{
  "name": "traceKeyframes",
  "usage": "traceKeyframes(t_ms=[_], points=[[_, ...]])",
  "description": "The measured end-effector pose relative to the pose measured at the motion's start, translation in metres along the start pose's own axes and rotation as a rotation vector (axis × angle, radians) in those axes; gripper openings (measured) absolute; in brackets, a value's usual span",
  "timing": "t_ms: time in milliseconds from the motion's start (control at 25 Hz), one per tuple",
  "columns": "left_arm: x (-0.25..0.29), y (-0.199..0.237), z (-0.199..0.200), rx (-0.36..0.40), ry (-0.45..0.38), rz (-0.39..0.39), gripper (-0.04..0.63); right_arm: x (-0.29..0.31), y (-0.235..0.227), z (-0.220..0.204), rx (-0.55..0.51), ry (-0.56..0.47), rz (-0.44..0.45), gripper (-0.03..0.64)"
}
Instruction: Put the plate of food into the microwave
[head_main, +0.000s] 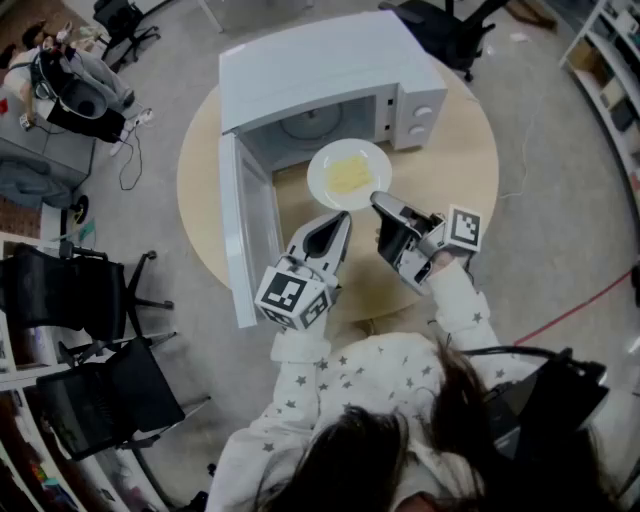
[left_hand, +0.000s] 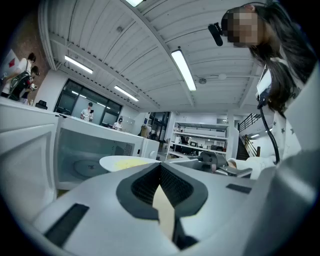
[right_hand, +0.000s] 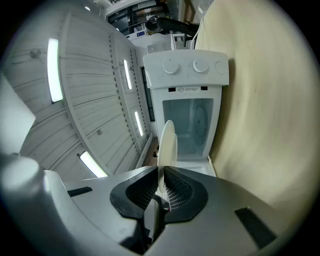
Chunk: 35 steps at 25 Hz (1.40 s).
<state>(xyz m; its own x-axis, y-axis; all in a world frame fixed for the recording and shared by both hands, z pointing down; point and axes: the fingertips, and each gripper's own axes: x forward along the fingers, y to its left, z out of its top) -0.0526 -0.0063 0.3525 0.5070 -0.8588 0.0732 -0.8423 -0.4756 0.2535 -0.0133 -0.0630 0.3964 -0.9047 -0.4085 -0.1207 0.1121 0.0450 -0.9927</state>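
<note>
Pinching the near rim of the white plate (head_main: 322, 180) with the right tool (head_main: 377, 198), jaws narrowed onto it, and holding the plate with its yellow food (head_main: 347, 176) just in front of the microwave (head_main: 330, 70) mouth, over the round surface (head_main: 470, 160). Hovering the left tool (head_main: 344, 217) in front of the microwave, beside its swung-open door (head_main: 250, 240), jaws closed together on nothing

White plate (head_main: 322, 182), yellow food (head_main: 347, 176); white microwave (head_main: 320, 70); beige table (head_main: 465, 150); star-patterned white sleeves (head_main: 300, 385); grey floor (head_main: 560, 200).
</note>
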Motion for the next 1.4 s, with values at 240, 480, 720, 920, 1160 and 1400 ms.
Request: traceKeyframes(t_ms=[240, 480, 720, 920, 1160, 1400], points=[[-0.003, 0.007, 0.008, 0.007, -0.001, 0.041, -0.005, 0.01, 0.003, 0.004, 0.002, 0.024, 0.006, 0.026], [-0.009, -0.001, 0.003, -0.006, -0.009, 0.07, -0.006, 0.008, 0.001, 0.002, -0.035, 0.052, -0.024, 0.026], [0.042, 0.049, -0.011, -0.004, 0.011, 0.127, -0.005, 0.051, -0.033, 0.054, -0.045, 0.093, -0.048, 0.026], [0.065, 0.093, -0.015, -0.007, 0.003, 0.168, -0.005, 0.09, -0.068, 0.078, -0.066, 0.106, -0.138, 0.027], [0.059, 0.105, -0.041, -0.022, 0.005, 0.178, -0.005, 0.106, -0.089, 0.079, 0.004, 0.032, -0.101, 0.026], [0.065, 0.155, -0.023, -0.026, 0.006, 0.184, -0.006, 0.157, -0.094, 0.093, 0.008, 0.016, -0.098, 0.026]])
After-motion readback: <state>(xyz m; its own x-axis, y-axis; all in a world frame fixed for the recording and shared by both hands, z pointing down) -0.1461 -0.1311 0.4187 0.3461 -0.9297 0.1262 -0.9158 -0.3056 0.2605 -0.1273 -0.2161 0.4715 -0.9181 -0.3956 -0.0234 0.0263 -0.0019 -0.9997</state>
